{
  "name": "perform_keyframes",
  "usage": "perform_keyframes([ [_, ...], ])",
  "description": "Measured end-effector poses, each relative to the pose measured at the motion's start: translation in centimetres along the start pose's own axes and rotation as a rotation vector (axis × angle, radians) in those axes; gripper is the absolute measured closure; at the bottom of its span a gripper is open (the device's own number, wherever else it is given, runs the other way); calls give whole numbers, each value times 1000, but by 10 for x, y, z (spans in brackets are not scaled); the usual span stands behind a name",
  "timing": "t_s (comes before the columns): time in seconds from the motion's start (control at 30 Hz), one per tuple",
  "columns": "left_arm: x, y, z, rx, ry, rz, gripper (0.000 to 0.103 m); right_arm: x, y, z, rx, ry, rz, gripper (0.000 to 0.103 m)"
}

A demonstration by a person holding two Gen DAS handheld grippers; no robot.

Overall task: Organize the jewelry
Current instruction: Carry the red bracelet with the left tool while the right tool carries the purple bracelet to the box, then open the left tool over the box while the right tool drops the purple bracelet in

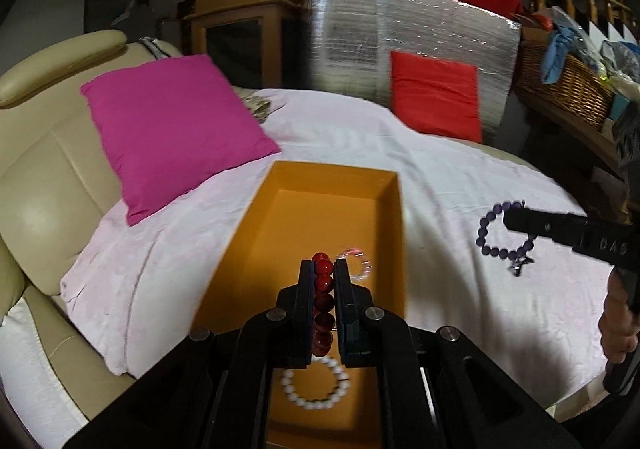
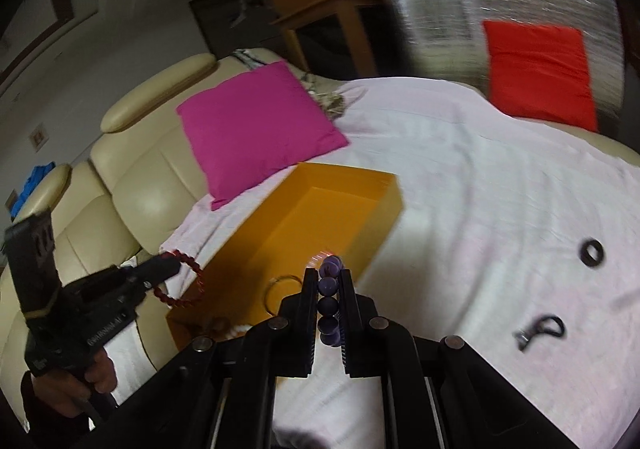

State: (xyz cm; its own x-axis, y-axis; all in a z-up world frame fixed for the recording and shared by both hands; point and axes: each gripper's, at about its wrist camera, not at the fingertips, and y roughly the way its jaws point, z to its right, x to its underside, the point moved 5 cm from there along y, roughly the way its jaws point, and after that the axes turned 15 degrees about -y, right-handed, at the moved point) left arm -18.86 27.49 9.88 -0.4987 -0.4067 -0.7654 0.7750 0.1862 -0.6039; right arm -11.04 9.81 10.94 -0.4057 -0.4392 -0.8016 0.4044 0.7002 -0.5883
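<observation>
An open orange box (image 1: 384, 209) (image 2: 360, 185) sits on a pale pink sheet. My left gripper (image 1: 323, 267) (image 2: 176, 265) is shut on a red bead bracelet (image 1: 323, 301) (image 2: 188, 289) and holds it above the box's near end. Inside the box lie a white bead bracelet (image 1: 316, 383), a clear pink bracelet (image 1: 356, 263) and a thin wire bangle (image 2: 280, 291). My right gripper (image 2: 329, 273) (image 1: 508, 219) is shut on a purple bead bracelet (image 2: 330, 301) (image 1: 490, 231), held above the sheet right of the box.
A black ring (image 2: 592, 253) and a small metal clasp piece (image 2: 540, 329) lie on the sheet to the right. A magenta cushion (image 1: 172, 129) leans on the beige sofa (image 1: 40, 169) at left. A red cushion (image 1: 436, 97) stands at the back. A wicker basket (image 1: 568, 81) sits at far right.
</observation>
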Motion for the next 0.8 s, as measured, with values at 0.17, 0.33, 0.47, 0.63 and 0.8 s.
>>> perform_keyframes([
  [0.17, -1, 13, -14, -39, -5, -13, 93, -16, 26, -19, -34, -28, -12, 93],
  [0.33, 0, 25, -22, -72, -4, -25, 93, -27, 59, -33, -69, -34, -42, 93],
  [0.47, 2, 37, -30, -93, -7, -45, 93, -31, 86, -39, -90, -39, -76, 93],
  [0.63, 6, 55, -37, -122, -9, -69, 93, -35, 123, -40, -101, -44, -123, 92],
  [0.8, 7, 72, -38, -138, -8, -91, 93, -42, 157, -34, -101, -34, -159, 92],
])
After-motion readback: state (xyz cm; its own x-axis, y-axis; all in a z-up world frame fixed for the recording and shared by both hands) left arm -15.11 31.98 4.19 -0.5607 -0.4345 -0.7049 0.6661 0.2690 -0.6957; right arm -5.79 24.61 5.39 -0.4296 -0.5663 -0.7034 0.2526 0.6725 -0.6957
